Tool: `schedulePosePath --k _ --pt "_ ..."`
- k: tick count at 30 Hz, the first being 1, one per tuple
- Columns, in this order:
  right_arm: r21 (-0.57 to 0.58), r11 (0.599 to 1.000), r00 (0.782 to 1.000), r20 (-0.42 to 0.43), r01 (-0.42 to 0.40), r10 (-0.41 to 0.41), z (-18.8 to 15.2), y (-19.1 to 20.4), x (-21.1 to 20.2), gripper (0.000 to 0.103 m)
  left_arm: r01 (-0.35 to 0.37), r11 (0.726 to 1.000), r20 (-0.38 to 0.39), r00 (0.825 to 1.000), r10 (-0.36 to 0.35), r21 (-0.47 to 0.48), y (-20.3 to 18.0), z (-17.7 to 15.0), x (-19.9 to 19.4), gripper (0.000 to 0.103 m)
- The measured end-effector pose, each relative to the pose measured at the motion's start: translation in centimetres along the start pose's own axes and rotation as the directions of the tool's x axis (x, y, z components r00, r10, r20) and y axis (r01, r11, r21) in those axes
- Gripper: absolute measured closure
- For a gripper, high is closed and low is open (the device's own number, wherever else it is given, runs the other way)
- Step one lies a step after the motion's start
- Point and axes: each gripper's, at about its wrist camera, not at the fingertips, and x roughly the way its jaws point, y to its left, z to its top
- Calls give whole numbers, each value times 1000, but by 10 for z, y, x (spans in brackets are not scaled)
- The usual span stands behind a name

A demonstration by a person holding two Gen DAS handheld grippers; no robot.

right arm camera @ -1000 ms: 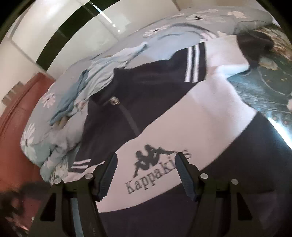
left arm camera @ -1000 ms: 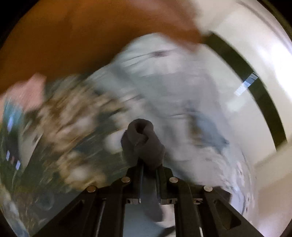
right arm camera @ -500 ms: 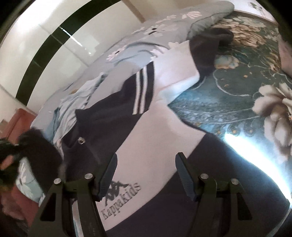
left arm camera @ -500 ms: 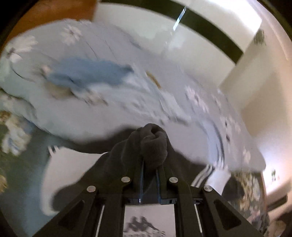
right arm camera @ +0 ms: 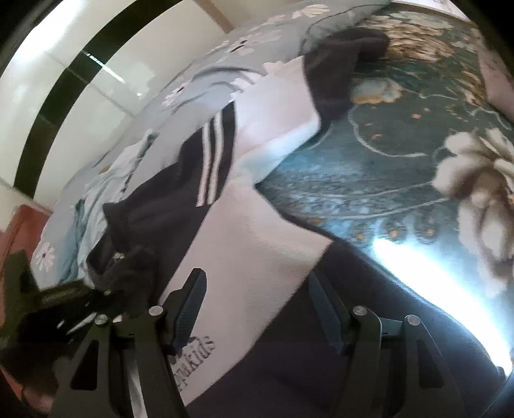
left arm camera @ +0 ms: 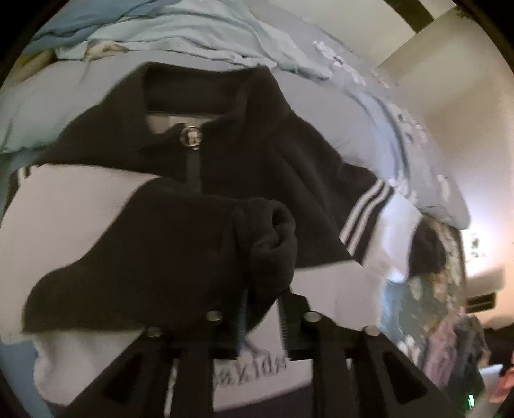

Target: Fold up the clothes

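Observation:
A black and white zip jacket (left arm camera: 257, 167) lies face up on the bed, its zip pull (left arm camera: 191, 136) near the collar. One black sleeve (left arm camera: 144, 244) is folded across the white chest band. Its cuff (left arm camera: 273, 238) bunches at my left gripper (left arm camera: 265, 299), whose jaws are opening; the cuff still lies between them, with a gap showing on one side. The right wrist view shows this left gripper (right arm camera: 106, 289) at the lower left. My right gripper (right arm camera: 257, 276) hangs open over the white band (right arm camera: 257, 241), holding nothing. The other sleeve (right arm camera: 273, 112) lies spread out, with its black cuff (right arm camera: 347, 54) at the far end.
A pale blue floral duvet (right arm camera: 199, 83) and a crumpled light blue garment (left arm camera: 180, 29) lie behind the jacket. A dark teal flowered bedspread (right arm camera: 401, 135) covers the bed to the right. A red-brown headboard (right arm camera: 22, 222) and a white wall with a black stripe (right arm camera: 48, 115) stand beyond.
My left gripper swung the sleeve cuff in from the side and down over the jacket front, then its jaws parted. The right gripper drifted a little over the chest band and stayed open.

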Motion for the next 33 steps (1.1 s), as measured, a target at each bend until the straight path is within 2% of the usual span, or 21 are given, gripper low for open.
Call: schedulePosePath --k 1,3,4,8,11,12,15,18,21,23,26,27,29,30,31,33 --pt "-13 1000 1000 -8 -10 10 -1 3 1 35 9 1000 24 1000 -9 -8 8 -6 -14 54" --pt "-48 998 999 -14 -35 34 -3 12 1 35 18 1000 78 997 -16 -22 26 -18 -44 40" --pt "-67 997 999 -16 -48 47 -4 17 1 35 -18 999 123 992 21 -31 37 -27 -59 36" --pt "-156 983 994 -53 -102 94 -10 39 7 35 -141 987 172 973 154 -82 83 -60 -89 36" --pt "-222 966 989 -103 -129 108 -9 56 22 35 -303 945 145 936 320 -126 117 -78 -87 36" --pt "-247 960 988 -113 -134 108 -7 62 27 35 -321 935 121 933 339 -150 130 -82 -82 36" --pt "-319 935 981 -160 -158 111 1 78 49 32 -266 937 82 953 291 -228 156 -90 -71 36" --pt "-330 921 959 -255 -207 124 7 90 74 30 -197 940 90 969 229 -279 166 -92 -68 36" --pt "-328 916 942 -311 -231 127 6 98 91 29 -135 943 118 977 178 -304 166 -86 -65 36" --pt "-277 933 932 -340 -229 128 9 97 101 29 -108 944 124 980 154 -313 165 -81 -62 36" --pt "-229 946 929 -342 -231 145 12 99 104 30 -140 947 121 976 181 -289 162 -74 -56 36" --pt "-220 948 928 -343 -231 146 12 102 105 32 -145 946 119 975 186 -288 164 -72 -56 36" --pt "-211 954 929 -345 -214 132 13 105 104 49 -146 944 118 975 188 -297 167 -72 -55 36" --pt "-209 955 928 -349 -212 130 14 107 104 69 -142 942 118 975 186 -305 168 -73 -54 36" --pt "-208 954 925 -357 -216 131 16 109 103 84 -135 940 120 976 180 -314 169 -75 -54 36" --pt "-212 949 918 -370 -234 144 20 117 99 85 -128 939 120 977 174 -321 170 -76 -55 36"
